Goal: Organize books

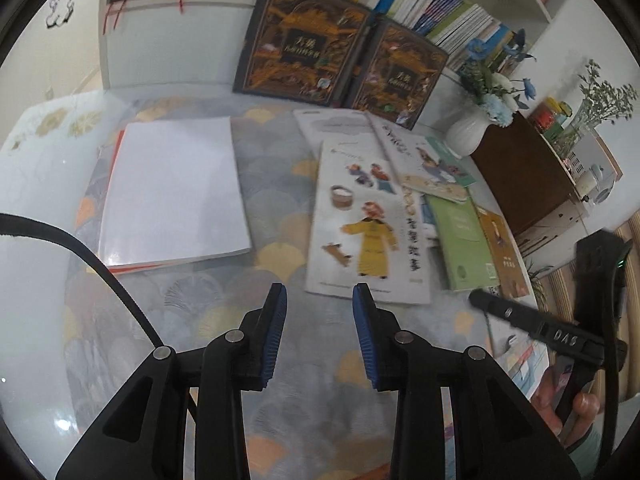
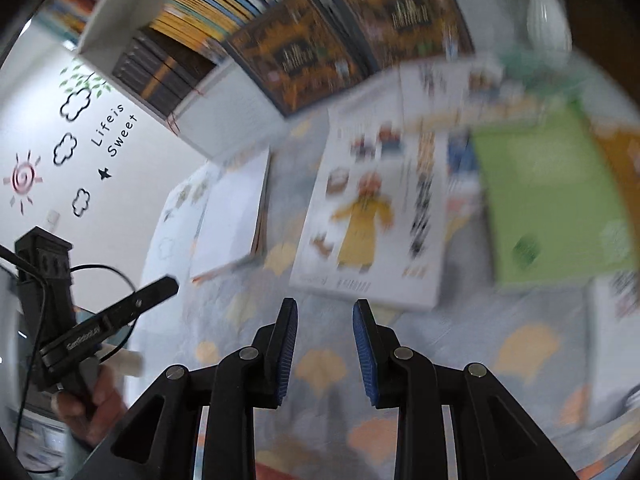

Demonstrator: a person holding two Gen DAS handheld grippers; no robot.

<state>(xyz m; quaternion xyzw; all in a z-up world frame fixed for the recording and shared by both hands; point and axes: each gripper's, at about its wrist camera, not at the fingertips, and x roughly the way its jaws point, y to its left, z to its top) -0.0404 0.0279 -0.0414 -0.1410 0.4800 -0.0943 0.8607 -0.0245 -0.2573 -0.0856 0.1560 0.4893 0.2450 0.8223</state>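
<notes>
Two hand-held grippers hang over a counter [image 1: 280, 184] covered in a fan-patterned cloth, books scattered across it. The left gripper [image 1: 320, 292] has its fingers [image 1: 276, 320] spread with nothing between them, its tips just short of the near edge of a picture book [image 1: 364, 224] showing a figure in a yellow robe. The right gripper [image 2: 325, 306], seen in a motion-blurred view, also holds nothing; a gap shows between its fingers [image 2: 289, 340], above the same book [image 2: 372, 220]. A white-covered stack [image 1: 176, 192] lies to the left on the counter, well apart from the picture book. To the right, a green book [image 1: 464, 240] and an orange book [image 1: 502, 252] lie side by side. Two dark ornate books [image 1: 304, 40] lean upright against the far shelf [image 1: 208, 4], beside a white vase [image 1: 466, 134] of blue flowers.
</notes>
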